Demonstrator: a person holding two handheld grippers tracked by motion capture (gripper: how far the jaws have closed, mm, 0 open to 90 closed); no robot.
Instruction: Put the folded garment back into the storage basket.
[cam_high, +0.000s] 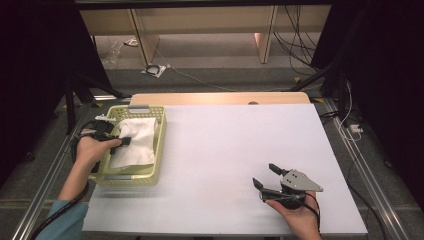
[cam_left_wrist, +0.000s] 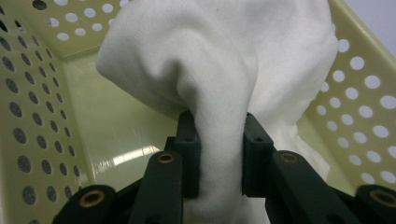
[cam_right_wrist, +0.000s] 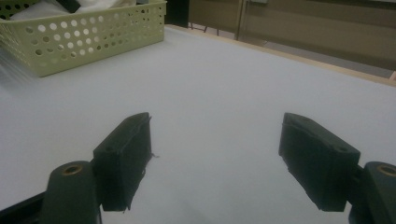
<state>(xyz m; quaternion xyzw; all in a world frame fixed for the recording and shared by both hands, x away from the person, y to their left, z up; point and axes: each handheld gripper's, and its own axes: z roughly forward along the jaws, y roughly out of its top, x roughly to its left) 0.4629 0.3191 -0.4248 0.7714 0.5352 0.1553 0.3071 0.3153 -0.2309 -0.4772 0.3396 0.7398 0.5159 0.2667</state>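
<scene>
The left hand-held gripper (cam_left_wrist: 219, 154) is inside the pale green basket (cam_high: 159, 150) at the left side of the desk (cam_high: 225, 150), and its jaws are clenched on a fold of the white cloth (cam_left_wrist: 219, 70), which lies in this basket. The right hand-held gripper (cam_high: 265, 176) rests low over the near right part of the desk, well apart from the basket, with its jaws released and nothing between them

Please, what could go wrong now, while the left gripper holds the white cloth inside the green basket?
1. The left gripper pinches only one fold of the white cloth, so the fold may slip out when lifted.
2. The cloth lies against the wall of the green basket; it may snag on the rim or holes and drag the light basket along.
3. The right gripper is open, far across the white table, and cannot steady the basket.
</scene>
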